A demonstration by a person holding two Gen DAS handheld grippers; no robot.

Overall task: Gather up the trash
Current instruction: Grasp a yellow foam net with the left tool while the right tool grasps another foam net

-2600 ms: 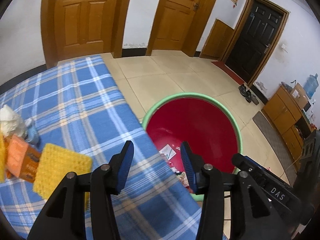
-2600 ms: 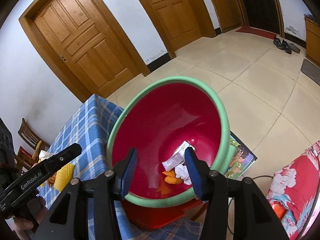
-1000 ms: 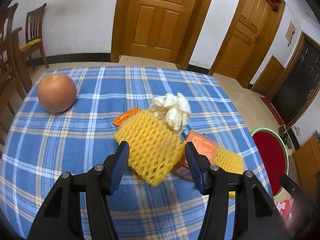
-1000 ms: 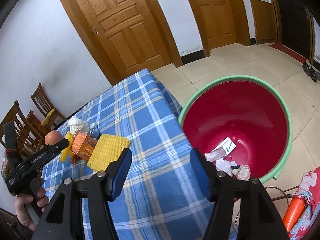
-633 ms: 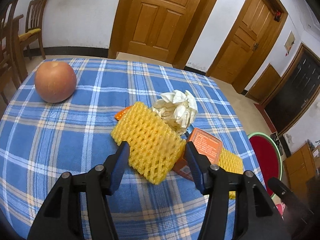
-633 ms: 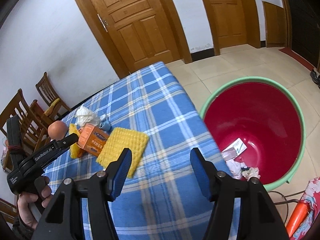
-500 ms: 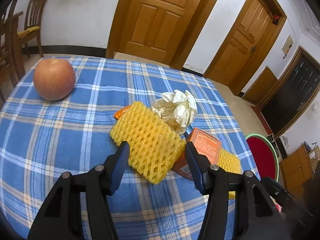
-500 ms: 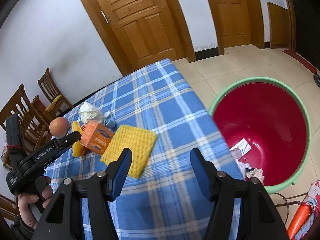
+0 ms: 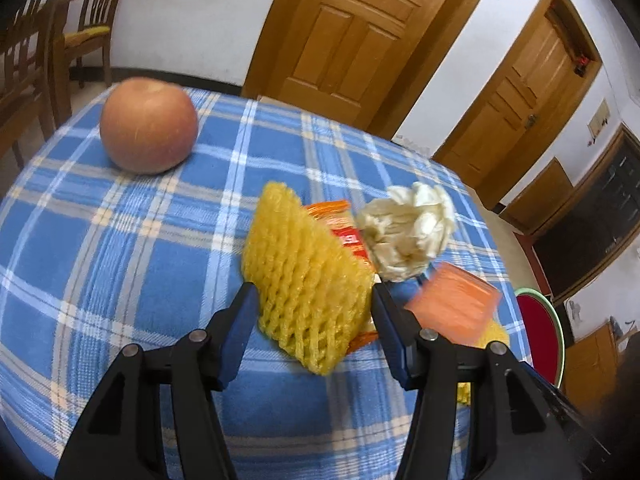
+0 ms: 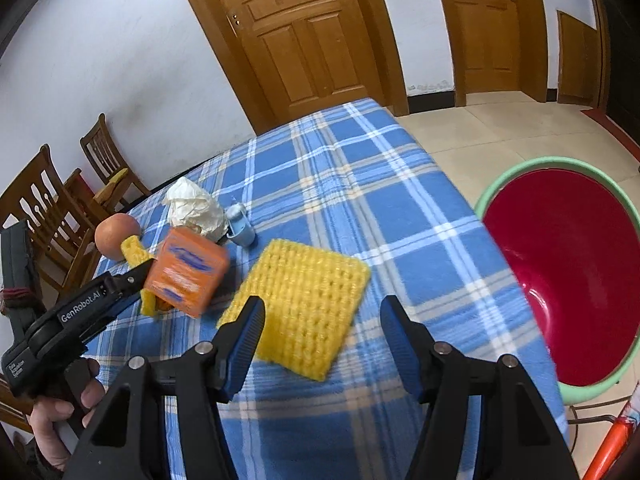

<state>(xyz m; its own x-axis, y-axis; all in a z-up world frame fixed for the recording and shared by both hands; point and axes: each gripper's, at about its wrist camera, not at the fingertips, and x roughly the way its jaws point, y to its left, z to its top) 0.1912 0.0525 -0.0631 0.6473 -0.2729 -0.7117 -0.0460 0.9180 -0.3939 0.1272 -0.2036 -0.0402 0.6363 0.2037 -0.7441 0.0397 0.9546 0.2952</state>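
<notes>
The left gripper [image 9: 312, 316] hangs over the blue plaid tablecloth [image 9: 120, 240], its jaws apart on either side of a yellow foam net sleeve [image 9: 304, 280]; whether the pads touch it is unclear. An orange wrapper [image 9: 340, 224] lies mostly hidden under the sleeve. Just right of it sit a crumpled white tissue [image 9: 408, 232] and a blurred orange box [image 9: 452, 304]. An apple [image 9: 148, 124] rests at far left. The right gripper [image 10: 322, 330] is open and empty, above a second yellow foam sleeve [image 10: 308, 300] lying flat. A small pale blue object [image 10: 240, 230] beside the tissue is hard to identify. The red basin [image 10: 568, 264], green-rimmed, stands on the floor at right, cut off by the frame.
</notes>
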